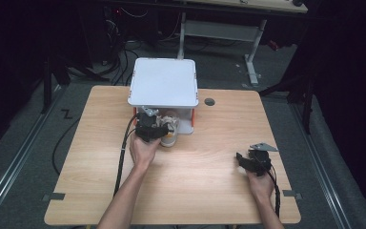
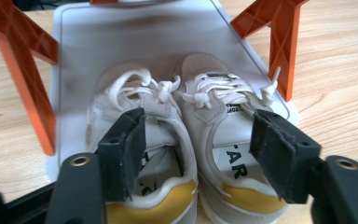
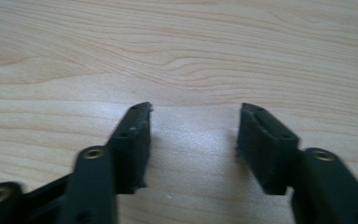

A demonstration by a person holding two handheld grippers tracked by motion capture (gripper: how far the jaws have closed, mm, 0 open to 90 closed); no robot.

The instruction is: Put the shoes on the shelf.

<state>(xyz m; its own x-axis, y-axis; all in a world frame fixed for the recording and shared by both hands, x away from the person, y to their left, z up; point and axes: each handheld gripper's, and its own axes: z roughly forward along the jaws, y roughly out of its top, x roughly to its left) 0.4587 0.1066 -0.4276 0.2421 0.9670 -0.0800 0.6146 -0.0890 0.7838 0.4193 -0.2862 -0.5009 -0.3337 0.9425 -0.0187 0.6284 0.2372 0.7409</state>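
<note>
Evidently the left gripper (image 2: pixel 198 154), jaws wide and seemingly clear of the leather, is letting go of the pair of white sneakers (image 2: pixel 186 140) at the frame's centre on the grey rack shelf (image 2: pixel 74 51), so backing straight out comes next, while the right gripper (image 3: pixel 193 140) is waiting open-jawed over bare table (image 3: pixel 177 46).

Ahead of the left gripper (image 2: pixel 198 140), the way is being blocked by a pair of white shoes (image 2: pixel 182 135), which are sitting side by side on the grey base plate (image 2: pixel 121 42) of a small stand. Passage to either side is being narrowed by the orange legs (image 2: pixel 284 46), and room above is being closed off by the white top shelf (image 1: pixel 163 82). Ahead of the right gripper (image 3: pixel 193 135), bare table (image 3: pixel 177 46) is being left open, with nothing between its spread jaws.
</note>
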